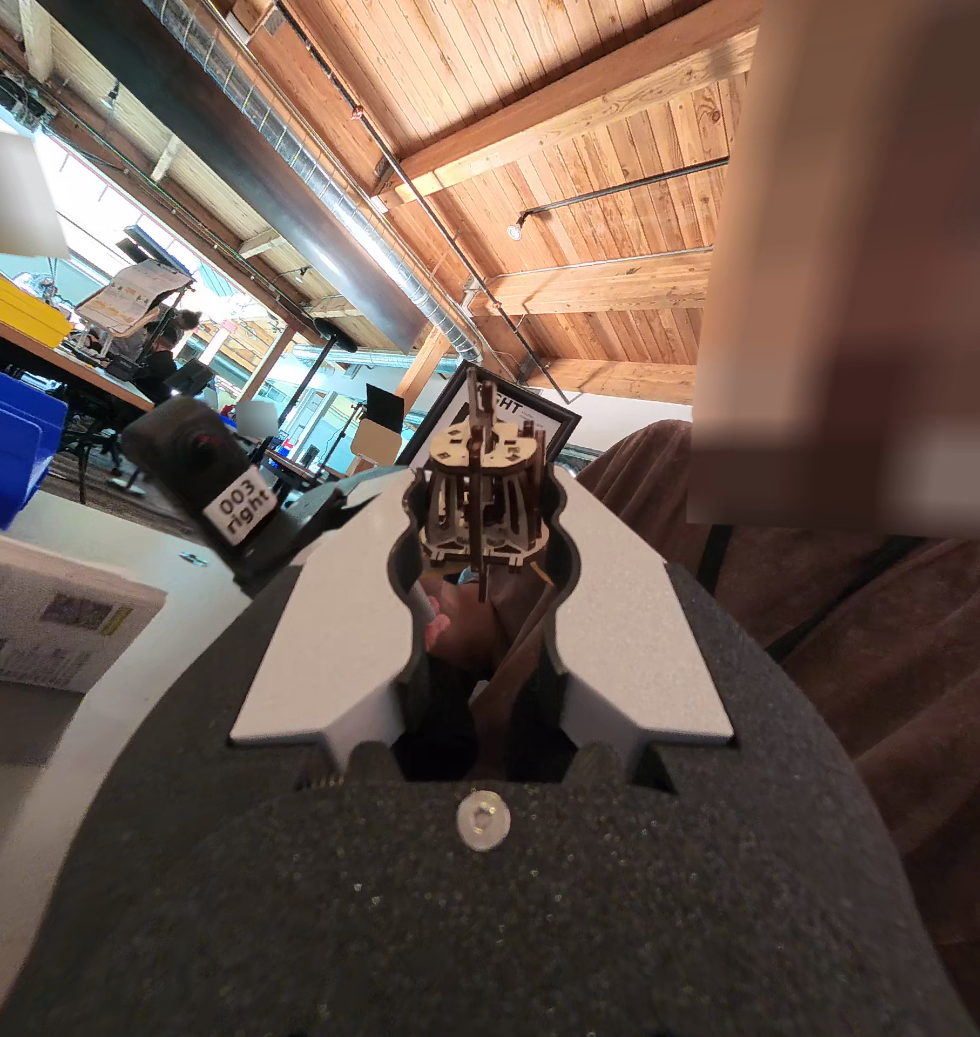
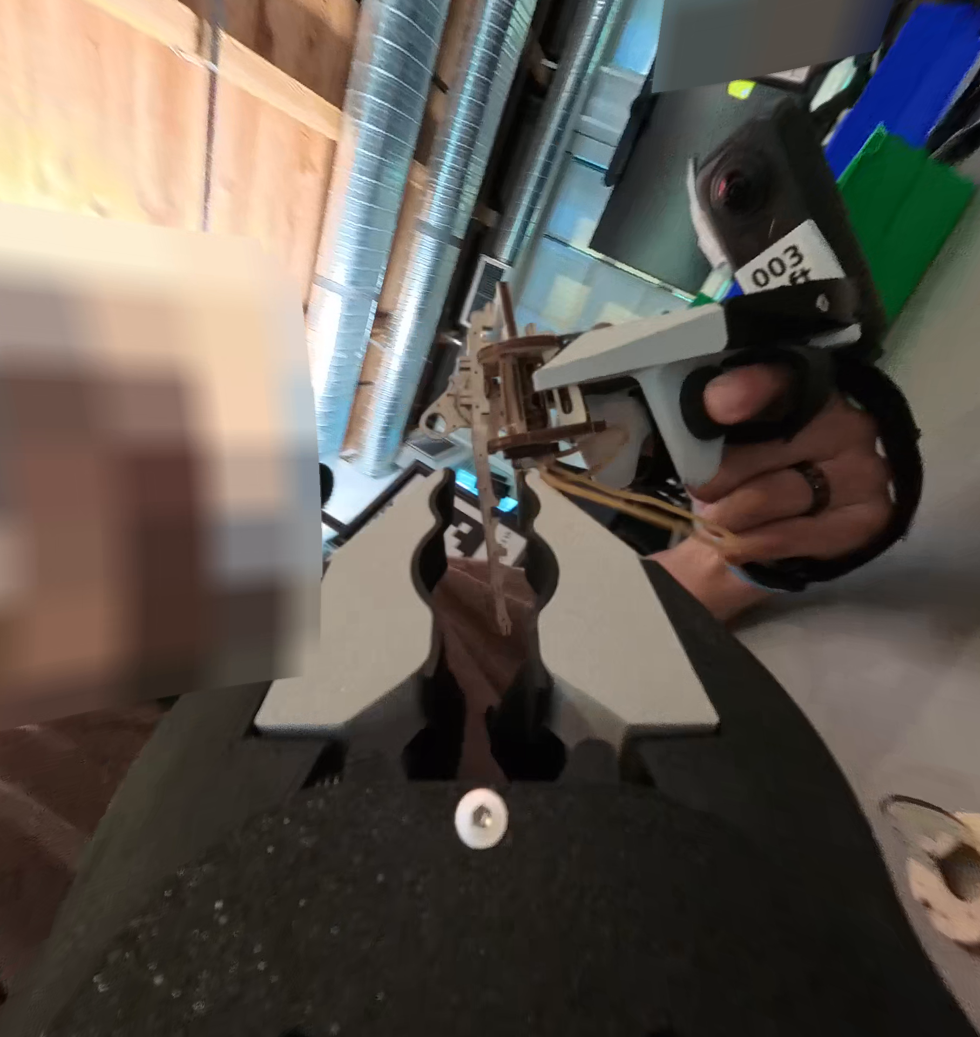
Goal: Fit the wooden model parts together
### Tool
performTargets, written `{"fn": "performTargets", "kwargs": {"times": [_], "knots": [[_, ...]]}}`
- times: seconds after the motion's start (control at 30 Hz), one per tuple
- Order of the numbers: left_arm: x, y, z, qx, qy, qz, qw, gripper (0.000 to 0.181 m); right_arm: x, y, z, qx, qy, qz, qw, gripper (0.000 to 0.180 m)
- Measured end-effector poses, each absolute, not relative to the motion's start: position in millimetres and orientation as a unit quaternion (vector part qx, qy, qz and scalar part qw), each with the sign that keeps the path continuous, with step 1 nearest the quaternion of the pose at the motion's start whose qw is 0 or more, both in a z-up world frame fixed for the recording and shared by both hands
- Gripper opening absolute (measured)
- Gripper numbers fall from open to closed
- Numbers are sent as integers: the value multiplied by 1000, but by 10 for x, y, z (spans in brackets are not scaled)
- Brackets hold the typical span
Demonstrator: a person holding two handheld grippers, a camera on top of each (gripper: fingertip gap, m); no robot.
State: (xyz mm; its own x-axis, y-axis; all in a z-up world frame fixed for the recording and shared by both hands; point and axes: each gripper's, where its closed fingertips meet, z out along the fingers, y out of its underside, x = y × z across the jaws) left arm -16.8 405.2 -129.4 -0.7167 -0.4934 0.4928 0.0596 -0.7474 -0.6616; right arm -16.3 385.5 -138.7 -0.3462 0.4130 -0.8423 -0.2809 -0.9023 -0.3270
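Note:
My left gripper (image 1: 483, 482) is shut on a round, cage-like wooden model (image 1: 479, 505) and holds it up in the air, pointing towards the ceiling. A thin wooden strip (image 1: 479, 426) runs through the model's middle. In the right wrist view the left gripper (image 2: 560, 404), held by a hand, grips the model (image 2: 527, 393) from the right. The strip (image 2: 490, 505) hangs from the model into the gap of my right gripper (image 2: 487, 480), whose jaws stand apart around it. Yellow rubber bands (image 2: 633, 499) trail from the model.
A loose wooden disc part (image 2: 964, 875) lies on the pale table (image 2: 813, 701). A printed booklet (image 1: 44, 623) and a blue bin (image 1: 5, 443) sit to the left. The right gripper's camera body (image 1: 196, 449) is close beside the left finger. A brown sleeve (image 1: 869, 645) is behind. Less than 4 cm separates the two grippers' tips.

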Motion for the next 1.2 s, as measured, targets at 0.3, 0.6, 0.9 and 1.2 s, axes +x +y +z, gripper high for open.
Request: {"fn": "performTargets", "kwargs": {"times": [0.3,0.6,0.9,1.2], "knots": [[-68,4069,-1418,-379,331,-850,158,39,142,3975,-1552,-686,-187,593,377,14],[-9,4092,-1536,-413,345,-826,168,38,702,3982,-1529,-733,-263,375,504,18],[120,4084,-1700,-439,354,-809,164,38,1390,3618,-2182,-773,-177,289,536,26],[109,4063,-1704,-435,354,-813,158,38,1501,3681,-2321,-788,-161,299,514,24]]}}
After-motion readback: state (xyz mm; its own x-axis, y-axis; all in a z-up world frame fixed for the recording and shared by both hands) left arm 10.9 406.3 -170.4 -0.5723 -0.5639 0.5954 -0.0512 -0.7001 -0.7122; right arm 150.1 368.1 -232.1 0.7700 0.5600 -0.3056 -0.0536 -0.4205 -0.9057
